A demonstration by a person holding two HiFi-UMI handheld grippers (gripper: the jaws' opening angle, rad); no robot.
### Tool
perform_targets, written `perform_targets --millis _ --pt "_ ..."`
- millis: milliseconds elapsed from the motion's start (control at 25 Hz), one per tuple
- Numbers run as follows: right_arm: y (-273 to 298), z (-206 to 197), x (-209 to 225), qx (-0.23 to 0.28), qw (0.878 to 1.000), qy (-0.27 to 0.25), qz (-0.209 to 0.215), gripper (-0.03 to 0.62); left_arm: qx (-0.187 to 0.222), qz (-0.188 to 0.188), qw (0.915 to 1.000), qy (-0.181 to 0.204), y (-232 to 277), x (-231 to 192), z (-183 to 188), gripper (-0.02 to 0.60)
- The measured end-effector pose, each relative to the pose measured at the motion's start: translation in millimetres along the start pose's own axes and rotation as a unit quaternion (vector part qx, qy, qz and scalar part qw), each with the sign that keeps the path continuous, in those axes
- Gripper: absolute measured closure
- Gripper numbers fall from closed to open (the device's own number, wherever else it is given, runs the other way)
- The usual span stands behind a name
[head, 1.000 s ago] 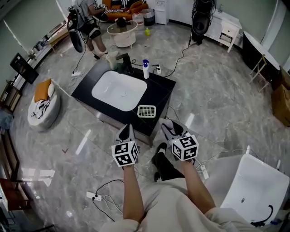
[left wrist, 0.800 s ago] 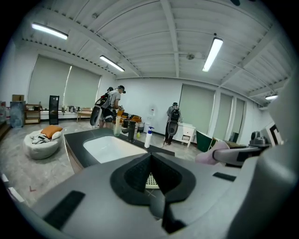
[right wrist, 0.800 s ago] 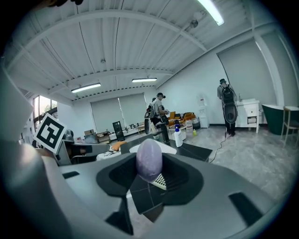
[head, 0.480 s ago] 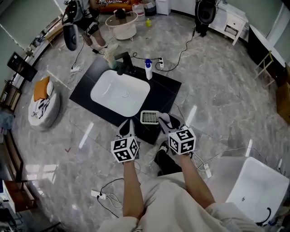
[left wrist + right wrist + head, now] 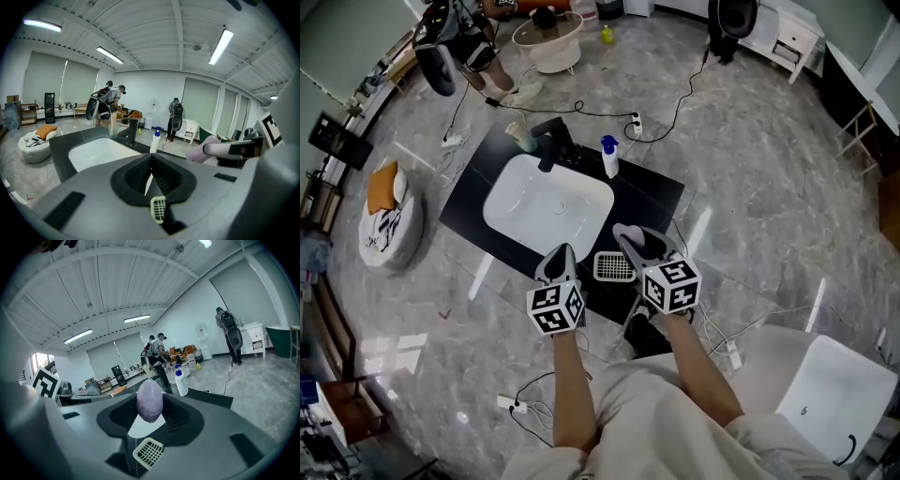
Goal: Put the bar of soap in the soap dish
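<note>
The right gripper (image 5: 633, 239), just right of centre in the head view, is clenched on the lavender bar of soap (image 5: 150, 401), held just upper right of the white slatted soap dish (image 5: 614, 267); the dish lies at the black counter's (image 5: 652, 202) near edge. The left gripper (image 5: 560, 262), left of the dish, has its jaws pressed together on nothing.

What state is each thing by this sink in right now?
bar of soap: held off the counter
right hand-held gripper: shut on the bar of soap
left hand-held gripper: shut, empty
soap dish: empty, on the black counter
pump bottle: upright
sink: empty
</note>
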State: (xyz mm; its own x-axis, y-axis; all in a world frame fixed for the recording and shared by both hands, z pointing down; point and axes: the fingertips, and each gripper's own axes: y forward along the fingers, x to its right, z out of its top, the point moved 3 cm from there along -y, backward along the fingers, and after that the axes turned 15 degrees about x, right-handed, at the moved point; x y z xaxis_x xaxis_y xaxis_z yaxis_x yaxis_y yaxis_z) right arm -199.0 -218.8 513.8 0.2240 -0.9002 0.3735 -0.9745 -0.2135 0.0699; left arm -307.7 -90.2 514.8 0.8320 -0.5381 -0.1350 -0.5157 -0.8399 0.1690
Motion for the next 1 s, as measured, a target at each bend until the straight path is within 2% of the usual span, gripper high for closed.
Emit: perform_targets --millis 200,400,480,760,1000 --pt "25 -3 15 -0.022 1.0 0.007 -0.005 0.439 -0.015 -0.008 0.9999 -0.001 32 -3 -2 0.575" --pt "35 -14 32 -0.031 0.999 0.033 -0.027 0.439 -0.039 -0.031 0.9983 0.031 52 1 -13 0.575" --pt "38 -17 36 -0.032 0.998 0.041 -0.033 0.439 -0.049 -0.042 0.9973 0.032 57 3 -18 0.575" --pt "34 -31 41 -0.023 0.994 0.07 -0.081 0.439 -0.072 -0.098 0.9918 0.038 66 5 -32 0.575" --pt "30 -32 35 -0.003 0.987 0.073 -0.141 0.439 -0.077 -0.171 0.9818 0.032 81 4 -29 0.575"
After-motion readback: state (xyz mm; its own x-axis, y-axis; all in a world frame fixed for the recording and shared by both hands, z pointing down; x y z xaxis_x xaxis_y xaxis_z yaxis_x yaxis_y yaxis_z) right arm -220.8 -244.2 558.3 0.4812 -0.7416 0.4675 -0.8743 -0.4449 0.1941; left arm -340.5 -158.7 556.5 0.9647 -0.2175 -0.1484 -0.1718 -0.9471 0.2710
